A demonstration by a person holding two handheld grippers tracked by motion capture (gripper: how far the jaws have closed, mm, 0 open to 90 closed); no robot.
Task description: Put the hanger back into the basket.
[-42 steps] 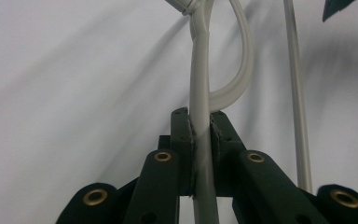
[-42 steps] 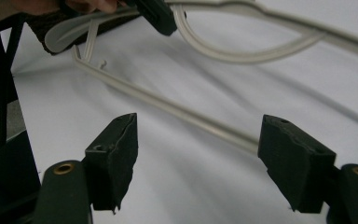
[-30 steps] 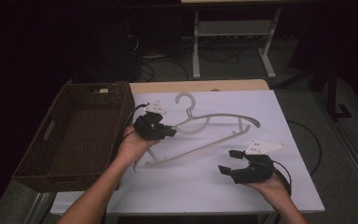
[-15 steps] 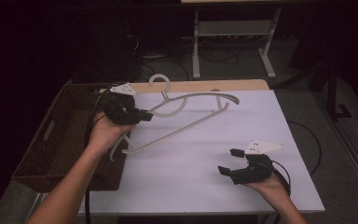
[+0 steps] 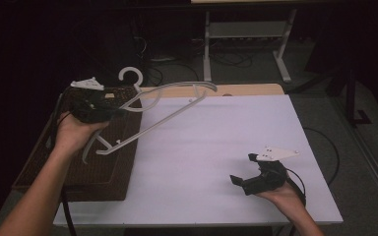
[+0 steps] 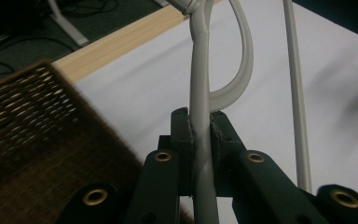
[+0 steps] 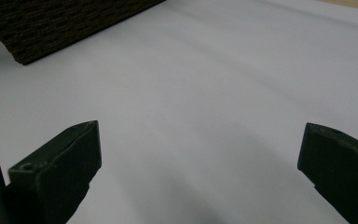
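Note:
A pale grey plastic hanger point(image 5: 153, 124) hangs tilted in the air, its near end over the brown wicker basket point(image 5: 126, 167) and its far end over the white table point(image 5: 216, 142). My left gripper point(image 5: 119, 111) is shut on the hanger's arm near the hook. The left gripper view shows the pads point(image 6: 182, 135) pressing the hanger point(image 6: 199, 88) from both sides, with the basket point(image 6: 37, 140) below. At the table's near right my right gripper point(image 5: 242, 168) rests open. Its jaws have just been opening, and in the right gripper view point(image 7: 200, 154) nothing lies between them.
The basket stands at the table's left edge, and its corner point(image 7: 51, 23) shows far off in the right gripper view. A wooden strip point(image 5: 246, 90) runs along the table's far edge. On the dark floor beyond stand a metal frame point(image 5: 246, 34) and cables.
My left hand has carried the hanger up and to the left, from the middle of the table to above the basket. The right hand has stayed where it was.

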